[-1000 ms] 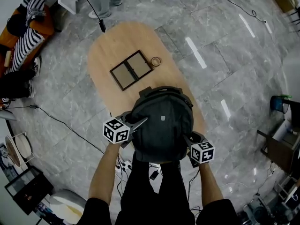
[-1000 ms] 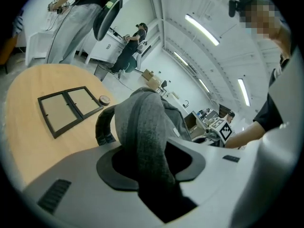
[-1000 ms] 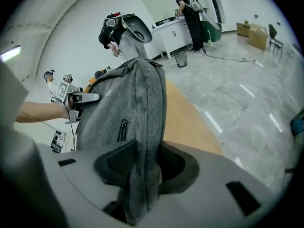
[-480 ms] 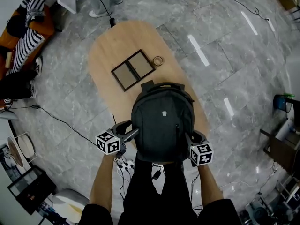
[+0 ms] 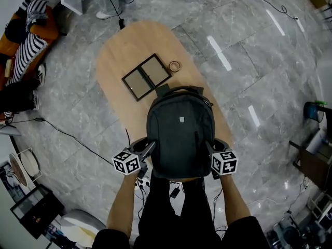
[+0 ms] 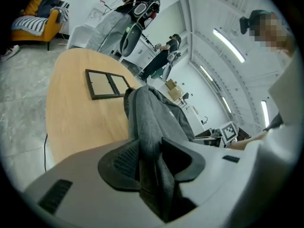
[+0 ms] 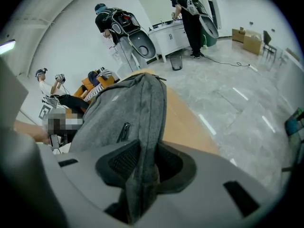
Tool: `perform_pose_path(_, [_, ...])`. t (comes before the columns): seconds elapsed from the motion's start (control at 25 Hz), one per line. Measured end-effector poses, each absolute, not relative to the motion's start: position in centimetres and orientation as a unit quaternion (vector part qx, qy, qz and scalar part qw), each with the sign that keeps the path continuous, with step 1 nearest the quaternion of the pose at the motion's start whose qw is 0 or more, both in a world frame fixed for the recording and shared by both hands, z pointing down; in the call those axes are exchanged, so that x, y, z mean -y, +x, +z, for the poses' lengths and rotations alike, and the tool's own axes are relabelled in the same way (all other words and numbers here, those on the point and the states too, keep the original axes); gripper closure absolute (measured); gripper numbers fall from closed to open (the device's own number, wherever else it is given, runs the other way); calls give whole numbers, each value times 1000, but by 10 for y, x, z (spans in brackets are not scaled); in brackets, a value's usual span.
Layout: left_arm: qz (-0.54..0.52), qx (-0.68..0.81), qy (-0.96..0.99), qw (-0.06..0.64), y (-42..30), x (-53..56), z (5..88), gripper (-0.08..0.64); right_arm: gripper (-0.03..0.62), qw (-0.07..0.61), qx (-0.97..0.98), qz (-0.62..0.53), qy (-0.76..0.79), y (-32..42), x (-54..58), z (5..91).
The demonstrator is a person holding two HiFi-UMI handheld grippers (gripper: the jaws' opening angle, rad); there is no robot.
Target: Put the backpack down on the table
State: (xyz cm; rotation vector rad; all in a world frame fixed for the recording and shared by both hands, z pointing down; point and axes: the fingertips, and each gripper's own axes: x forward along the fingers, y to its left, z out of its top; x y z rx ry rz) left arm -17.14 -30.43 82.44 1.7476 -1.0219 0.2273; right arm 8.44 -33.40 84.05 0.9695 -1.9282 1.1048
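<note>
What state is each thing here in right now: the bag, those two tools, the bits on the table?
backpack: closed, front up, held at both sides over the table's near end.
left hand-held gripper: jaws closing, backpack fabric pinched between them.
right hand-held gripper: jaws opening, backpack fabric pinched between them.
picture frame: lying flat.
tape roll: lying flat beside the frame.

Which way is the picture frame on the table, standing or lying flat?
Lying flat: the picture frame rests face up on the table, both panes visible.
</note>
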Motion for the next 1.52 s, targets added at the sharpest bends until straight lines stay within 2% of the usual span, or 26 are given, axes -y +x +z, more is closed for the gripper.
perform_pose_path(0.56, [81,451,695,554,-174,316,853,413,454,373,703,462,391,85,342,874])
perform_pose_path(0.96, [145,449,672,570,-176,324,871,410,445,403,687,468,383,82,349,888])
perform_pose_path(1.12, [142,448,690,550,-174,327,864,403,430,411,678,460,399,87,353,885])
perform_pose_path(1.2, [133,452,709,525,-175,325,854,381,388,404,676,435,436,95,356,875])
perform_pose_path(1.24, [135,458,716,509,-178,324,849,373,394,399,678,414,458,98,357,867])
perform_pose_path(1.32, [151,477,723,477,-181,321,836,371,447,387,679,381,494,103,354,851])
perform_pose_path(1.44, [159,489,740,433,-170,317,809,373,496,355,689,377,507,105,342,827])
perform_pose_path(1.52, [145,484,760,409,-155,318,783,382,554,334,711,377,491,98,335,811])
